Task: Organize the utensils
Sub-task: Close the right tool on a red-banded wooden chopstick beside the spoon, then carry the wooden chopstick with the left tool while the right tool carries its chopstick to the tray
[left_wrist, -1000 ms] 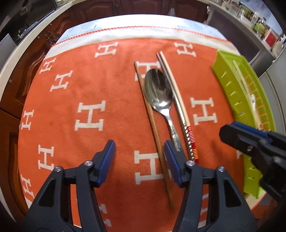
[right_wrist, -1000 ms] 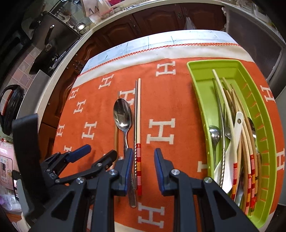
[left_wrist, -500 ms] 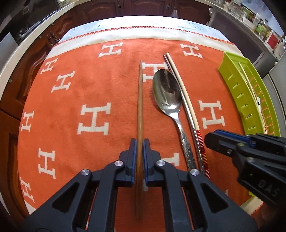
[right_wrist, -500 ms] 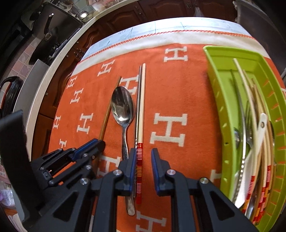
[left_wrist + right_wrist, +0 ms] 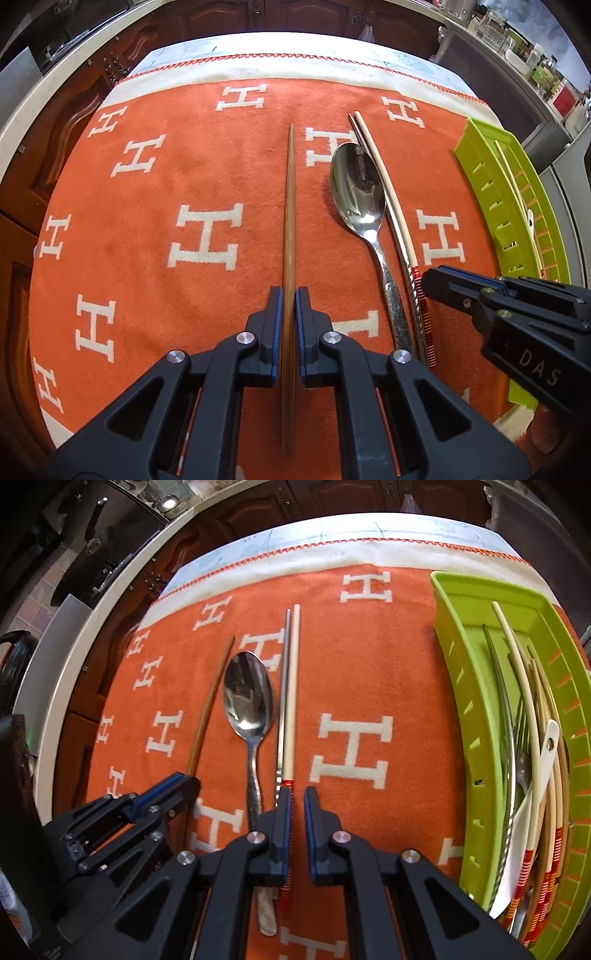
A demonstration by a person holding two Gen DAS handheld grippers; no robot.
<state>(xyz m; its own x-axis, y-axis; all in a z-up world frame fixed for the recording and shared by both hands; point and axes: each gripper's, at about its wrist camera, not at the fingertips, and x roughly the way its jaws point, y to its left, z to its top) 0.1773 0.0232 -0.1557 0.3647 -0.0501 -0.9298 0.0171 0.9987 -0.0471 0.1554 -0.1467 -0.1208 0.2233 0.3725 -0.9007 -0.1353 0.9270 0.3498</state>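
My left gripper (image 5: pixel 289 306) is shut on a brown wooden chopstick (image 5: pixel 290 206), which runs straight away from me over the orange cloth (image 5: pixel 147 258). To its right lie a steel spoon (image 5: pixel 358 192) and a pair of chopsticks. In the right wrist view my right gripper (image 5: pixel 297 801) straddles the red-striped end of the cream chopstick (image 5: pixel 293 701). Its jaws are closing. The left pad touches the stick and a thin gap shows at the right pad. A metal chopstick (image 5: pixel 282 701) lies just outside the left finger, with the spoon (image 5: pixel 247 698) further left.
A lime green tray (image 5: pixel 465 701) on the right holds several chopsticks, forks and spoons. The two grippers work close together, the left one (image 5: pixel 192 779) beside the spoon handle. Dark wooden cabinets ring the counter's far edge.
My left gripper has shut on the wooden chopstick and swung it straight. The right gripper has sunk over the cream chopstick's striped end and its jaws have narrowed.
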